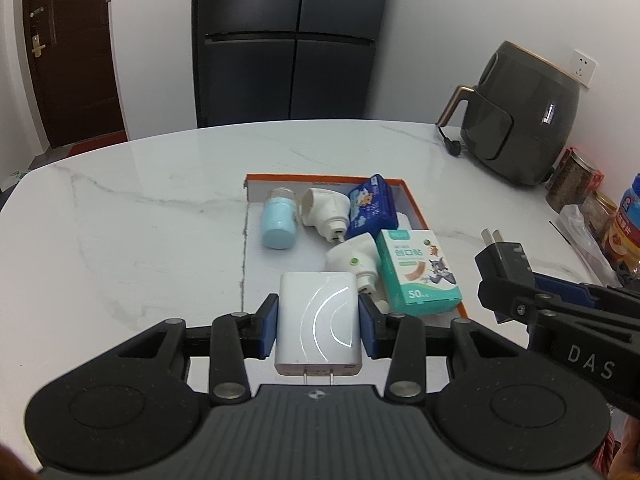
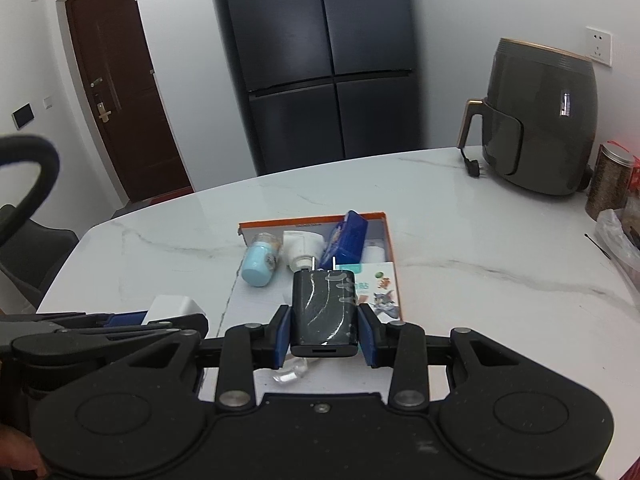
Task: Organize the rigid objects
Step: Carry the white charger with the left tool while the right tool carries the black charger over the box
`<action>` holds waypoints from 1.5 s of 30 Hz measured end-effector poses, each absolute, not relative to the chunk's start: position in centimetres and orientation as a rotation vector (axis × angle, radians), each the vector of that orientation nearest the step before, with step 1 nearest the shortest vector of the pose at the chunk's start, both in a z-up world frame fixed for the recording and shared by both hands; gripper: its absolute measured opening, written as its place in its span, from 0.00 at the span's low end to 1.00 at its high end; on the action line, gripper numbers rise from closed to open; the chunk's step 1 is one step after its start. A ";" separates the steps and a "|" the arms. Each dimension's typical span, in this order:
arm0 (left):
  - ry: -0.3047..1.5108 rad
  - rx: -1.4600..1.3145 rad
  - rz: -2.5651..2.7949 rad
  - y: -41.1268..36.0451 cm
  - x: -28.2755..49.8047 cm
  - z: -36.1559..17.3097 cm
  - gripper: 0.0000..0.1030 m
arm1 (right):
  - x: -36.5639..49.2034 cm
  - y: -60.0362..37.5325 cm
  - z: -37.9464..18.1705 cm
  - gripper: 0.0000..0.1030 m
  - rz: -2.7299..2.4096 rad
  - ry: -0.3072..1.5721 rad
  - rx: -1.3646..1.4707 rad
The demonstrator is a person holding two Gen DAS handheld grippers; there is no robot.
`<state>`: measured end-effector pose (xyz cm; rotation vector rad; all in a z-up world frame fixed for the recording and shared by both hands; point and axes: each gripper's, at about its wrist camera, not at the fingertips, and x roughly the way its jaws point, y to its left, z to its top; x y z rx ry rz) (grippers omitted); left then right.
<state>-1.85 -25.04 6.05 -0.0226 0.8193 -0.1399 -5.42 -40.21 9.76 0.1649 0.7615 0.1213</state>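
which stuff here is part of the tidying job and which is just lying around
Job: white charger in left gripper; black charger in right gripper; orange-rimmed tray; pale blue bottle; teal plaster box.

Lying about: grey air fryer; dark fridge; lidded jars.

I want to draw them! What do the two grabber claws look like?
Both look alike. The left gripper and the right gripper are black plastic with two round discs at the back, silver screw heads on angled link bars, and blue pads inside the fingers. Seen from the side, the right one has white letters "DAS".
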 end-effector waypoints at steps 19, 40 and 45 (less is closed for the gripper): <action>0.864 -0.033 -0.133 -27.0 -1.9 4.5 0.40 | -6.1 -42.2 8.3 0.42 0.129 0.801 0.166; 0.911 -0.049 -0.097 -25.7 -1.6 3.3 0.40 | -5.9 -41.0 6.8 0.42 0.165 0.857 0.165; 0.917 -0.051 -0.089 -25.1 -1.3 3.2 0.40 | -5.8 -40.5 6.5 0.42 0.168 0.865 0.167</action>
